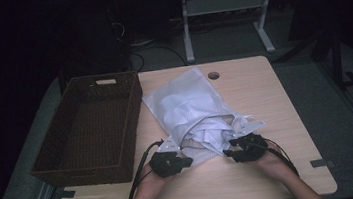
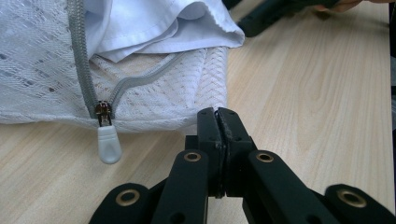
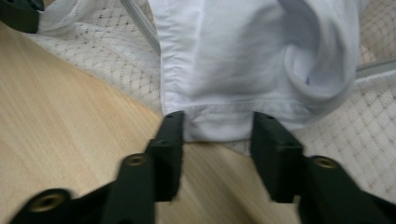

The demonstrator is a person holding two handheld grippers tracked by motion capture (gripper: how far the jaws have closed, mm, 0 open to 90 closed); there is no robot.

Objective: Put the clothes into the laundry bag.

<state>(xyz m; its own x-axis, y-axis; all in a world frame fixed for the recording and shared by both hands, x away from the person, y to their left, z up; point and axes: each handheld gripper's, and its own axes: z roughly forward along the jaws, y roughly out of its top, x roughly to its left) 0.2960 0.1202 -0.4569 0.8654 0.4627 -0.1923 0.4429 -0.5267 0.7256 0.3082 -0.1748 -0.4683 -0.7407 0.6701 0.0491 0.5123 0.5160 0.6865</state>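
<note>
Basket (image 1: 89,127): brown wicker, far left of bench (image 1: 267,119).
Left gripper (image 2: 218,114): jaws pressed together, apparently nipping the mesh laundry bag's (image 2: 42,79) near edge.
Bag: centre of bench, unzipped; light, limp, likely to slide and bunch.
White garment (image 3: 233,60): soft, spilling from the mouth; take it by the stitched hem.
Right gripper (image 3: 217,126): spread, straddling the hem, not pinching.
Left gripper view: zipper pull (image 2: 109,142), which the high view cannot resolve.
</note>
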